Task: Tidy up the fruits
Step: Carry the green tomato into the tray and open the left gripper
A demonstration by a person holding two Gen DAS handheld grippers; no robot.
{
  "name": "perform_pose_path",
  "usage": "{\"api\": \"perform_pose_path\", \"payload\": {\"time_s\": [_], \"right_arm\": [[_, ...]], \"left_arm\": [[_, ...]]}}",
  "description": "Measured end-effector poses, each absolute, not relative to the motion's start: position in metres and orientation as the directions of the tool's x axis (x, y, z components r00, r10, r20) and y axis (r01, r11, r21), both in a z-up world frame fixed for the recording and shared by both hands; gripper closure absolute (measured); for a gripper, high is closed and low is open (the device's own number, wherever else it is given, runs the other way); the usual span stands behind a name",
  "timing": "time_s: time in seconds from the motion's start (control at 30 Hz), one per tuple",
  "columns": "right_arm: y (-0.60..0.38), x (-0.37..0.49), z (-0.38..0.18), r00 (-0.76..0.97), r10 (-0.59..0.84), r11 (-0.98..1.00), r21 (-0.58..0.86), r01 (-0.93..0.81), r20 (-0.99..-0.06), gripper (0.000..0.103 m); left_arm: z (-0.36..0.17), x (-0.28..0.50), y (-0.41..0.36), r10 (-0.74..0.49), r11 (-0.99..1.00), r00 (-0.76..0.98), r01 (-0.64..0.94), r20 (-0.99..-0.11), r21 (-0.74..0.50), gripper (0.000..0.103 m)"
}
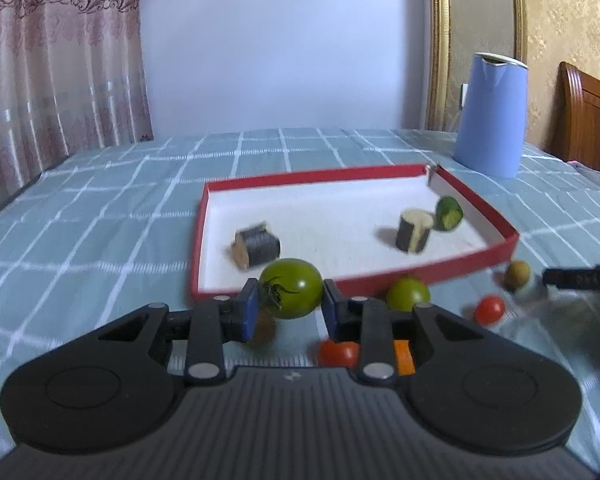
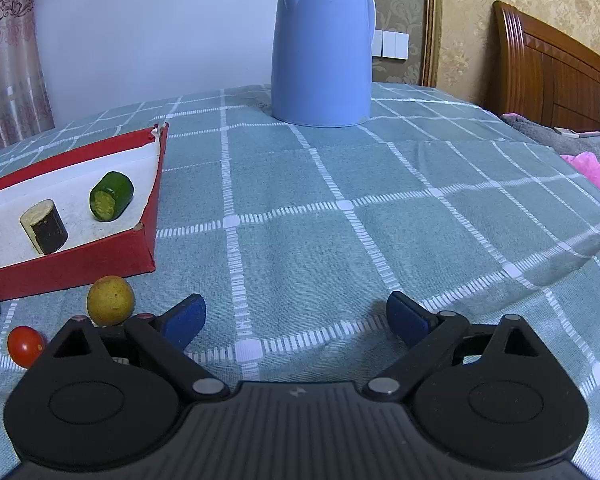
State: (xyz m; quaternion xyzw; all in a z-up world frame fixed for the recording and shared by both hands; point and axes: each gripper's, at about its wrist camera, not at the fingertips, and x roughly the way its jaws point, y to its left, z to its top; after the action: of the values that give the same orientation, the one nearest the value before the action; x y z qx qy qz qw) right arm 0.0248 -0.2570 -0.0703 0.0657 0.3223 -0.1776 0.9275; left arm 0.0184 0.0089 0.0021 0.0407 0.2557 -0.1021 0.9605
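L gripper [image 1: 287, 307] clamped on green tomato [image 1: 291, 288], held just in front of red tray [image 1: 476, 258], above the cloth [image 2: 300, 208]. R gripper [image 2: 296, 320] spread wide, nothing btwn pads. Tray holds 2 dark chunks & cucumber piece [image 2: 111, 196]; red tomato [image 2: 25, 346] & yellow fruit [image 2: 110, 300] outside it.

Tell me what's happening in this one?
A person is sorting produce into a red tray. The left gripper is shut on a green tomato, just short of the tray. The right gripper is open and empty over the cloth. Three cut pieces already lie in the tray; several small fruits wait outside.
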Motion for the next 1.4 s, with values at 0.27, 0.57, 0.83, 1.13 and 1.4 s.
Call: {"api": "perform_pose_path", "payload": {"time_s": [0.27,0.57,0.83,1.13,1.4], "right_arm": [[-0.257,0.025,-0.07,0.729,-0.286,0.928,0.008,0.372,-0.621,0.005],[-0.257,0.025,-0.07,0.729,-0.286,0.928,0.008,0.371,-0.622,0.005],[-0.256,0.025,-0.071,0.729,-0.286,0.929,0.008,0.371,-0.622,0.005],[-0.256,0.025,-0.071,0.729,-0.285,0.929,0.007,0.37,-0.623,0.004],[-0.256,0.025,-0.071,0.728,-0.285,0.929,0.007,0.37,-0.623,0.004]], "left_arm": [[0.002,0.078,-0.01,-0.176,0.976,0.83,0.218,-0.529,0.018,0.073],[-0.014,0.129,-0.038,-0.137,0.977,0.821,0.203,-0.554,0.06,0.073],[-0.032,0.143,-0.045,-0.123,0.977,0.797,0.203,-0.591,0.07,0.073],[-0.016,0.116,-0.034,-0.157,0.977,0.81,0.211,-0.564,0.032,0.049],[0.003,0.041,-0.003,-0.126,0.986,0.861,0.165,-0.492,0.038,0.03]]}}
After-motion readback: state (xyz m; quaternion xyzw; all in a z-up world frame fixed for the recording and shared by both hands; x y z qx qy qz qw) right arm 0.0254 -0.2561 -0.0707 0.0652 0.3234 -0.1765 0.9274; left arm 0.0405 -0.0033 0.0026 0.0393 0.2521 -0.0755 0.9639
